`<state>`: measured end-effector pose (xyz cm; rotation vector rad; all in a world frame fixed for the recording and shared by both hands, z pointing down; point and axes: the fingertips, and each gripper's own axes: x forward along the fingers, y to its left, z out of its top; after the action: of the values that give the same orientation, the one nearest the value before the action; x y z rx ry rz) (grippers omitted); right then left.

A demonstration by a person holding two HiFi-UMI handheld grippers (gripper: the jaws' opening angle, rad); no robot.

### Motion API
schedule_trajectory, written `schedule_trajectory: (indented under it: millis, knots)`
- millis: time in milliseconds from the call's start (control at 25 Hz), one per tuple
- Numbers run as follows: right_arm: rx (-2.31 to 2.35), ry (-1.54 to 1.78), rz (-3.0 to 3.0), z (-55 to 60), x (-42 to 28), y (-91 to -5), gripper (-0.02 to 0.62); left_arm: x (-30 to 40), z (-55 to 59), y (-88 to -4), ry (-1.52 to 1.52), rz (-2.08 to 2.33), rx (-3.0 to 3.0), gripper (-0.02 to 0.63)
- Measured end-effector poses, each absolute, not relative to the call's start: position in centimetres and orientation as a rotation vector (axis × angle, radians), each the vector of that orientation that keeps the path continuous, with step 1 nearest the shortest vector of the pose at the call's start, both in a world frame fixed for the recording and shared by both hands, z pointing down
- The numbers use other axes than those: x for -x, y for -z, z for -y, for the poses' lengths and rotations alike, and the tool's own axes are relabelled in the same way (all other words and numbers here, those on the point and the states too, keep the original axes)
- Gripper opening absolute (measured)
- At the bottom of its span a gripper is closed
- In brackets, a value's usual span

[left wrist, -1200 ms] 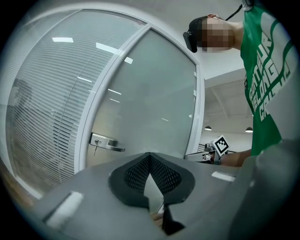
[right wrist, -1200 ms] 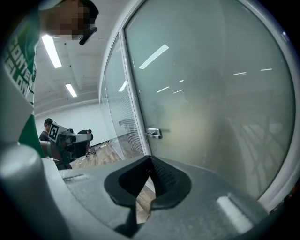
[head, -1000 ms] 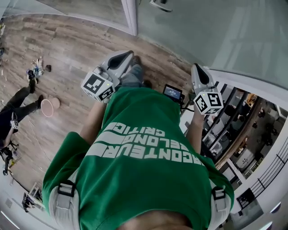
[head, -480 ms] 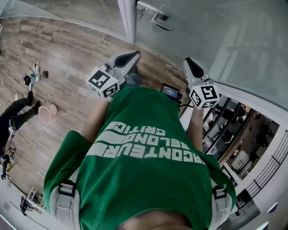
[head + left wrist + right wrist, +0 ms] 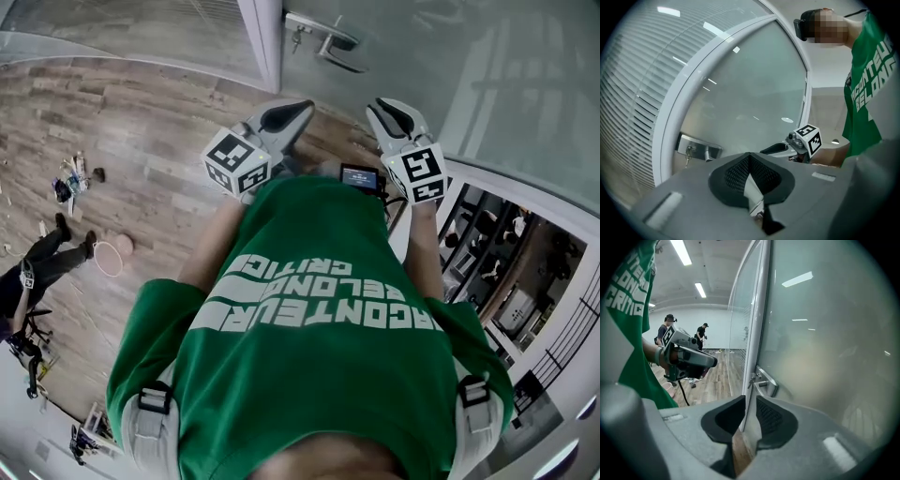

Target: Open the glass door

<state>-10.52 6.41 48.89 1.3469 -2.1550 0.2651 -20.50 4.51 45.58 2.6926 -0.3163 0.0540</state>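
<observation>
The frosted glass door (image 5: 441,66) stands ahead, hung beside a white frame post (image 5: 262,37). Its metal lever handle (image 5: 330,45) has a key hanging below the lock (image 5: 687,155). My left gripper (image 5: 302,107) points at the foot of the post, below the handle, jaws shut on nothing (image 5: 749,157). My right gripper (image 5: 377,106) is level with it in front of the glass, jaws a little open and empty (image 5: 748,401). Through the right gripper view the handle (image 5: 765,381) lies just beyond the jaws. Neither gripper touches the door.
Wood plank floor (image 5: 141,122) spreads to the left, with a person (image 5: 37,264), a pink ring (image 5: 108,258) and loose clutter on it. Two people (image 5: 665,329) stand far off. On the right a railing (image 5: 562,328) overlooks a lower level. A slatted blind (image 5: 633,93) fills the left pane.
Both grippers have moved forward and closer together towards the door. The handle has come further into the head view.
</observation>
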Motion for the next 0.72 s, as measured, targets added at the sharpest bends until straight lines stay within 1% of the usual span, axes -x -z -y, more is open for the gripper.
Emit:
schedule_trajectory:
  millis: [280,560,720]
  knots:
    - [-1.227,-0.183,2.043,-3.9,10.1,-50.7,0.06,19.8,-3.1,-47.1,-0.088,0.334,-2.634,0.013]
    - [-1.148,-0.195,2.091,-1.4,10.0,-50.7,0.067,18.0,-2.3,-47.6,-0.15,0.284,-2.519,0.014]
    - [-1.12,-0.238,2.125,-1.3,10.9,-52.1,0.063,17.9,-2.2,-48.3,-0.129,0.356,-2.463,0.015]
